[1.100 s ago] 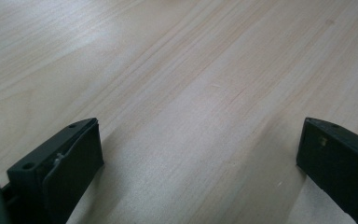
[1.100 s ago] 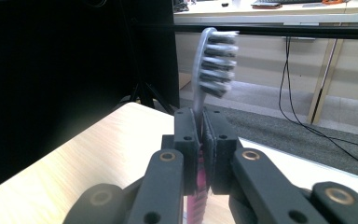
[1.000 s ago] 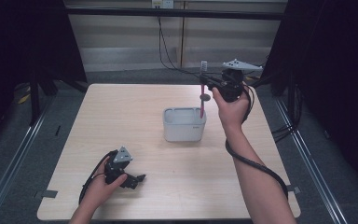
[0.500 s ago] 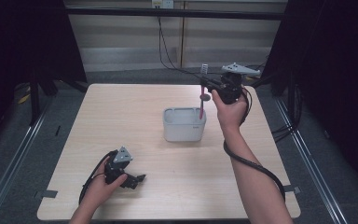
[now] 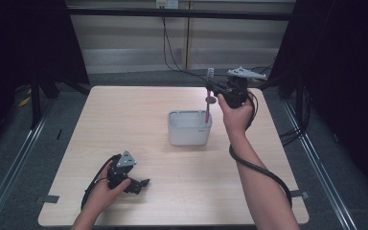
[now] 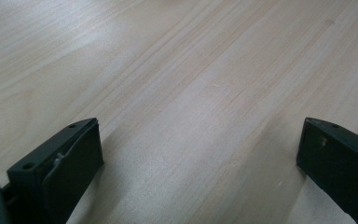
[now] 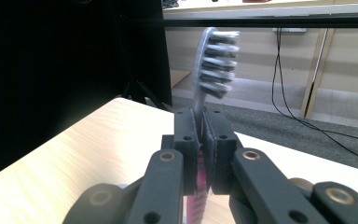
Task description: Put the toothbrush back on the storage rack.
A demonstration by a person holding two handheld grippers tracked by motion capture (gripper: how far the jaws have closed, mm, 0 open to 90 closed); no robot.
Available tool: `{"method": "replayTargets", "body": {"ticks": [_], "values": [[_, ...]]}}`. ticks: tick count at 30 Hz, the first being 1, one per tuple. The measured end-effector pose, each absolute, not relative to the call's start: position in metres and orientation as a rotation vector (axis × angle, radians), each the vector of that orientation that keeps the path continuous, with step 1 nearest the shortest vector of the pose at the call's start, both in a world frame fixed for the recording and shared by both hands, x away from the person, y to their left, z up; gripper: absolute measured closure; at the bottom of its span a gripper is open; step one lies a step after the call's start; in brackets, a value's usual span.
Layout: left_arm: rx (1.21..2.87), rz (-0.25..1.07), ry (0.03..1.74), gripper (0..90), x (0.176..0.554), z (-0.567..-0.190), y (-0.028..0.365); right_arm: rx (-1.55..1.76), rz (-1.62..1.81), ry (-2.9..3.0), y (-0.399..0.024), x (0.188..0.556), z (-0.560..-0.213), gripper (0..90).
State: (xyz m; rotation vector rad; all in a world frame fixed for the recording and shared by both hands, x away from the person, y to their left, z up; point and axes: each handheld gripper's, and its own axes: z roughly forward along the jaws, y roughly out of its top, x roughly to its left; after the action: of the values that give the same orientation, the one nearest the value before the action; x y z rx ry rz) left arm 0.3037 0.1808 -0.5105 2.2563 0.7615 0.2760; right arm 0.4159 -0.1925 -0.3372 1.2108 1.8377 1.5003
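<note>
Pink toothbrush clamped upright in the right claw above a tub; left claw gapes, empty.

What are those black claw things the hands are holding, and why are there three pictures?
A person holds two grabbing tools, called grippers, one in each hand. One picture comes from a camera up high, looking down at the wooden table. The other two come from little cameras riding on each gripper. On the table stands a grey tub. The right gripper is pinching a toothbrush with a pink handle, bristles up, its lower end in the tub. The left gripper rests low by the table's near edge, its jaws wide apart with nothing between them.
</note>
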Motion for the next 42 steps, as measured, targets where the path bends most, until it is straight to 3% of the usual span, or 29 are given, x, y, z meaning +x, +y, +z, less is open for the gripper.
{"method": "replayTargets", "body": {"ticks": [42], "values": [[2.265,0.283,0.754,0.0,0.304,-0.510,0.181,1.224,1.465,1.889,-0.192,0.411,-0.368,84.7]]}}
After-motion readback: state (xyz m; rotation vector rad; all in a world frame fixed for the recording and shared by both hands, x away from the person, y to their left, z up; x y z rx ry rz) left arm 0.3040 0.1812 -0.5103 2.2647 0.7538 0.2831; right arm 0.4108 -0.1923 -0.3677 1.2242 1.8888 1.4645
